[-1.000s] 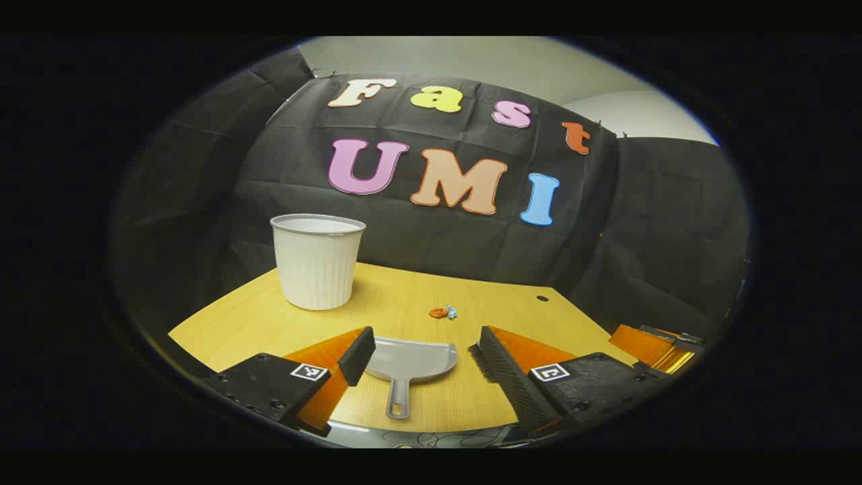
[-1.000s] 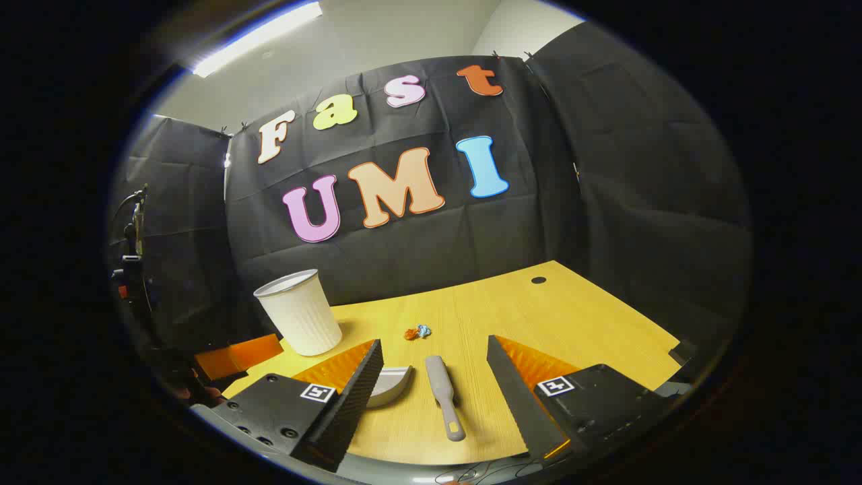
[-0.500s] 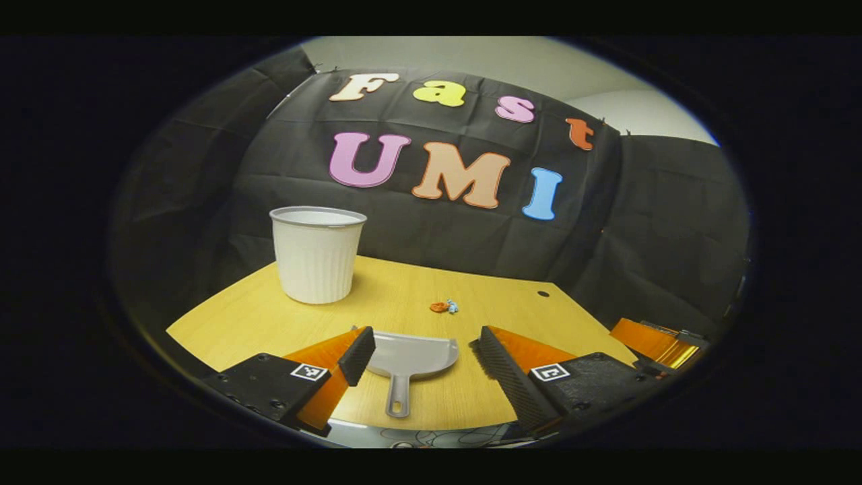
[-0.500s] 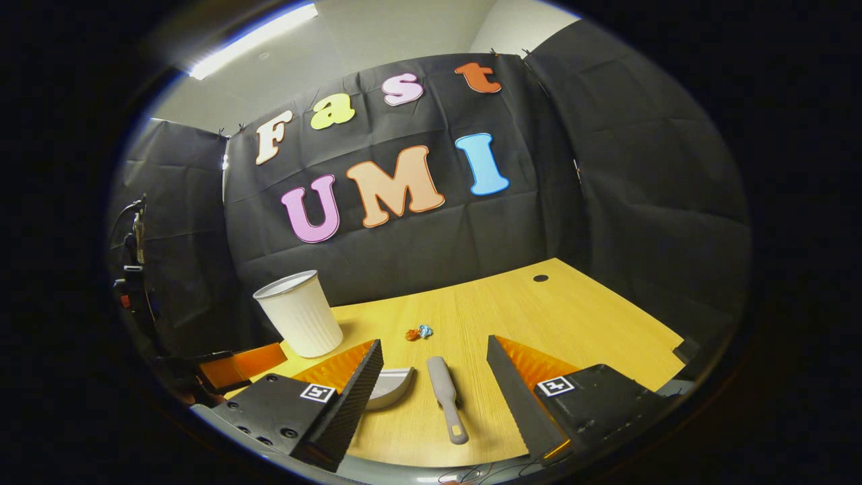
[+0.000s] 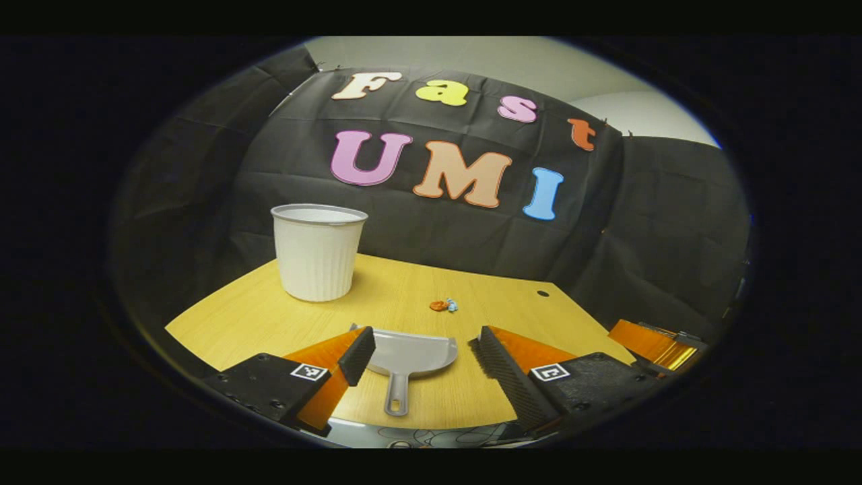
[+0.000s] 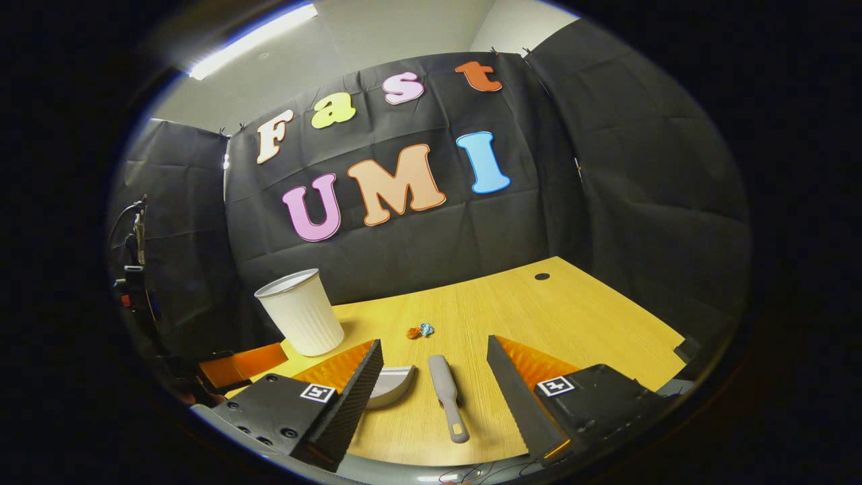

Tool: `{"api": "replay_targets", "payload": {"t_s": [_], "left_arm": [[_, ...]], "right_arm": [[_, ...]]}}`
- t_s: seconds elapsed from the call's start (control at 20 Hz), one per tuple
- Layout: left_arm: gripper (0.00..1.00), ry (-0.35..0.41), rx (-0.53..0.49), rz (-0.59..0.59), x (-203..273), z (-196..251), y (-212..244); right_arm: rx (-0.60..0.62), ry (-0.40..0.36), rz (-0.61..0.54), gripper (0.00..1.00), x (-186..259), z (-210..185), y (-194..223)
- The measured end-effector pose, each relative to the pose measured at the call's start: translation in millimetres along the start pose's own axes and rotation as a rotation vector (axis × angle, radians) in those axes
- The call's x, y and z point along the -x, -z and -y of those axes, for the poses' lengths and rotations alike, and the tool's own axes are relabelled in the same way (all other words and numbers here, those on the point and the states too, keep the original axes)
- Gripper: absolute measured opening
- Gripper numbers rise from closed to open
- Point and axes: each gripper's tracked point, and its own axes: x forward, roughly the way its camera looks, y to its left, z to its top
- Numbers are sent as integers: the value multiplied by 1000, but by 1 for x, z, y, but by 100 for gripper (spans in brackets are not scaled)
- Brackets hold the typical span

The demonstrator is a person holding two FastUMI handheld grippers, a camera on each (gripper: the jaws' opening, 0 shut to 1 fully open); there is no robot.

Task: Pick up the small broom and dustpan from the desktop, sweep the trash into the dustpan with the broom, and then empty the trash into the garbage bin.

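Note:
A grey dustpan point(image 5: 407, 357) lies flat on the wooden desk point(image 5: 256, 316), handle toward me, straight ahead of my left gripper point(image 5: 421, 350), which is open and above the desk's near edge. In the right gripper view the small grey broom point(image 6: 446, 394) lies between the fingers of my open right gripper point(image 6: 434, 374), farther off, with the dustpan point(image 6: 394, 384) partly hidden behind the left finger. Small orange and blue trash point(image 5: 443, 306) sits mid-desk, the same trash point(image 6: 419, 331) beyond the broom. The white garbage bin point(image 5: 316, 251) stands at the back left.
The bin point(image 6: 300, 312) stands near the desk's far left corner. A cable hole point(image 6: 541, 276) marks the far right of the desk point(image 6: 572, 323). The other gripper point(image 5: 656, 343) shows at the right in the left gripper view. Cables hang below the near edge.
Both grippers have crept slightly forward and tilted a little; the dustpan and broom sit marginally higher in their views. Nothing on the desk has moved.

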Motion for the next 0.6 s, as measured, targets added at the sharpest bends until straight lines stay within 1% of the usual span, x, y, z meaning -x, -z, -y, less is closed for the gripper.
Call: {"api": "replay_targets", "payload": {"t_s": [0.6], "left_arm": [[93, -11, 13, -17, -2, -7, 6]], "right_arm": [[9, -5, -27, 92, 0, -1, 6]]}}
